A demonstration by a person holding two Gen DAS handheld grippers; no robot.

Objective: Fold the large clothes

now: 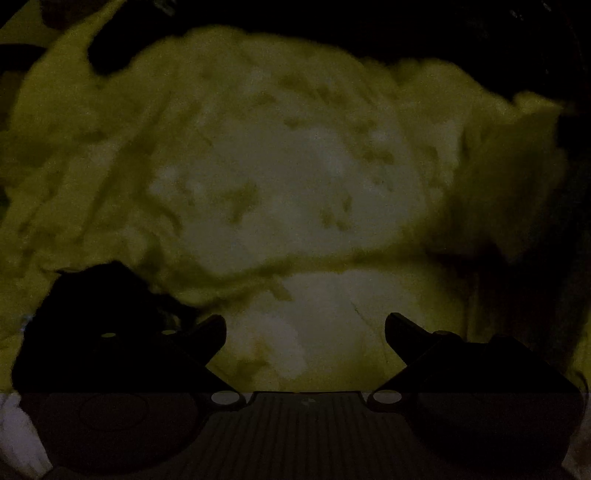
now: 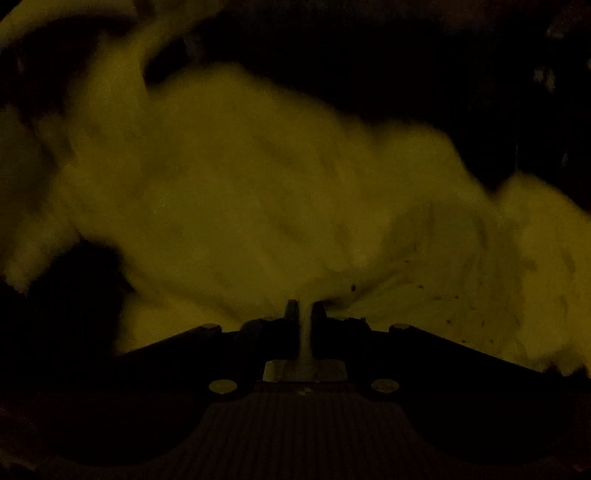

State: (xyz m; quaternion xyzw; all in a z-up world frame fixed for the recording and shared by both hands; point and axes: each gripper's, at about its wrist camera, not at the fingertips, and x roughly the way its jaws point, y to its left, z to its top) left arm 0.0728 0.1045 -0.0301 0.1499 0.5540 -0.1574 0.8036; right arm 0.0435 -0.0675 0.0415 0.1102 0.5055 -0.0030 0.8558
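The light is very dim. A large pale yellowish garment with small darker marks fills the left wrist view, rumpled, with a fold across it near the fingers. My left gripper is open just above the cloth, nothing between its fingers. In the right wrist view the same pale garment spreads ahead in folds. My right gripper is shut on a pinch of the garment, and a strip of cloth runs back between the two fingers.
Dark surroundings lie beyond the cloth at the top of both views. A dark patch sits at the left of the right wrist view. A pale edge shows at the lower left of the left wrist view.
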